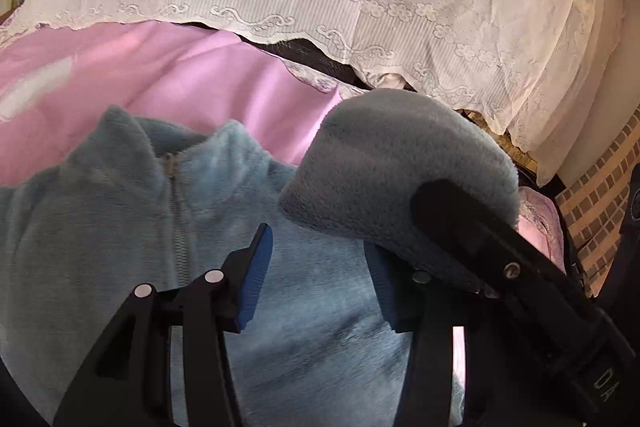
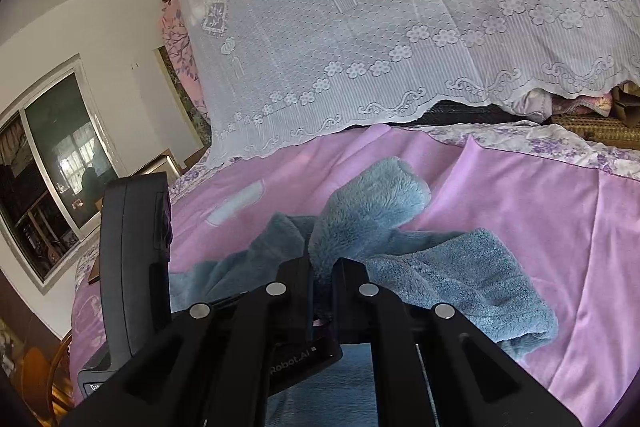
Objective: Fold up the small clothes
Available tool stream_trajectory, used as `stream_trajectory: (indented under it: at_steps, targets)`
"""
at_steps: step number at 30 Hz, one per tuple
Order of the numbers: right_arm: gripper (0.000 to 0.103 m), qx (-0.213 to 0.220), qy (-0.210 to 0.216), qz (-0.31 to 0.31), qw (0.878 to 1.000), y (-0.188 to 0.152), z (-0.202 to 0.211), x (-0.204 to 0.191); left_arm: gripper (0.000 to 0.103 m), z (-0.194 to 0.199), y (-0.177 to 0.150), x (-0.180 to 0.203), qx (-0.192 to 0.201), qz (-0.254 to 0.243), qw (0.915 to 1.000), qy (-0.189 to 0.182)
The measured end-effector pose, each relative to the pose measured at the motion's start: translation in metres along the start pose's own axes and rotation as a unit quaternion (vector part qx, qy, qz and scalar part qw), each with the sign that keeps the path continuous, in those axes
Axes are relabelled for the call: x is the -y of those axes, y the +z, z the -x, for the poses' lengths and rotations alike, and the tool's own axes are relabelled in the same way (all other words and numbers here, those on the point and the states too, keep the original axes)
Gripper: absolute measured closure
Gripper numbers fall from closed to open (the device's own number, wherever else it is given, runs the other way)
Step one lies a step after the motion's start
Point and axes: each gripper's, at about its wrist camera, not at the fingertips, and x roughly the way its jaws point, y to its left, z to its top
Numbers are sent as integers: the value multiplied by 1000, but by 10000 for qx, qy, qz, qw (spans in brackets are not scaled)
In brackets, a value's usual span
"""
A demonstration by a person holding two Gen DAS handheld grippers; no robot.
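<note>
Right tool (image 2: 322, 273), low centre of its view, is clamped tight on a fold of the blue fleece jacket (image 2: 360, 211), lifting a sleeve off the pink bedspread (image 2: 540, 227). Left tool (image 1: 320, 275), at the bottom of its own frame, stands apart above the jacket's zipped chest, gripping nothing. With one thin pinch carrying the sleeve, the plush fleece could slip free or drag the body askew, spoiling the fold.
</note>
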Motion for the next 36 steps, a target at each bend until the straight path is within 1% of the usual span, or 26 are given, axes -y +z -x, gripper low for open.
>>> stream_trajectory:
  at_steps: [3, 5, 7, 9, 10, 11, 12, 14, 16, 19, 21, 23, 24, 26, 27, 28, 29, 31, 33, 35, 36]
  targets:
    - [94, -143, 74, 137, 9998, -8, -10, -29, 57, 21, -7, -20, 141, -46, 9994, 315]
    - [93, -316, 116, 251, 9991, -17, -22, -45, 54, 30, -15, -38, 157, -46, 9984, 535]
    - [92, -590, 118, 449, 9972, -31, -36, -61, 44, 36, -27, -61, 112, 20, 9965, 833]
    - [88, -848, 74, 702, 9939, -45, -48, -74, 39, 41, -42, -88, 2, 242, 9933, 1131]
    - [84, -936, 118, 751, 9927, -50, -51, -77, 39, 41, -48, -102, -141, 457, 9915, 1210]
    - [76, -954, 193, 713, 9927, -52, -51, -77, 39, 43, -53, -115, -258, 690, 9908, 1138]
    - [72, -952, 282, 621, 9931, -52, -49, -76, 40, 49, -55, -122, -260, 867, 9911, 973]
    - [69, -996, 403, 525, 9928, -53, -45, -74, 39, 62, -57, -127, -128, 996, 9911, 876]
    - [69, -992, 420, 462, 9931, -54, -39, -71, 39, 70, -62, -129, -36, 1022, 9904, 934]
    - [69, -859, 315, 339, 9952, -52, -29, -62, 39, 83, -67, -132, 138, 1148, 9889, 936]
    - [69, -768, 286, 182, 9965, -48, -22, -52, 38, 94, -69, -133, 345, 1178, 9870, 1041]
    - [69, -703, 266, 5, 9972, -44, -16, -41, 34, 104, -70, -134, 524, 1181, 9849, 1151]
    - [69, -674, 225, -75, 9974, -43, -13, -36, 33, 108, -71, -135, 583, 1210, 9847, 1109]
    - [69, -665, 127, -198, 9975, -43, -12, -26, 31, 115, -72, -134, 666, 1264, 9858, 878]
    - [69, -683, 82, -242, 9973, -43, -13, -23, 26, 117, -72, -132, 675, 1247, 9868, 778]
    - [69, -725, 36, -271, 9970, -44, -14, -20, 18, 116, -73, -129, 645, 1200, 9879, 745]
    - [69, -809, -18, -282, 9963, -46, -17, -18, 17, 111, -73, -126, 549, 1120, 9891, 777]
    - [69, -1034, -156, -283, 9941, -53, -26, -17, 17, 95, -74, -121, 297, 1000, 9901, 935]
    - [69, -1361, -314, -309, 9897, -60, -41, -11, 17, 76, -74, -120, -16, 924, 9903, 1034]
    - [69, -1641, -429, -525, 9841, -70, -53, 3, 17, 62, -72, -118, -181, 800, 9875, 1350]
    - [70, -1766, -449, -716, 9807, -73, -58, 15, 20, 57, -70, -116, -194, 717, 9853, 1539]
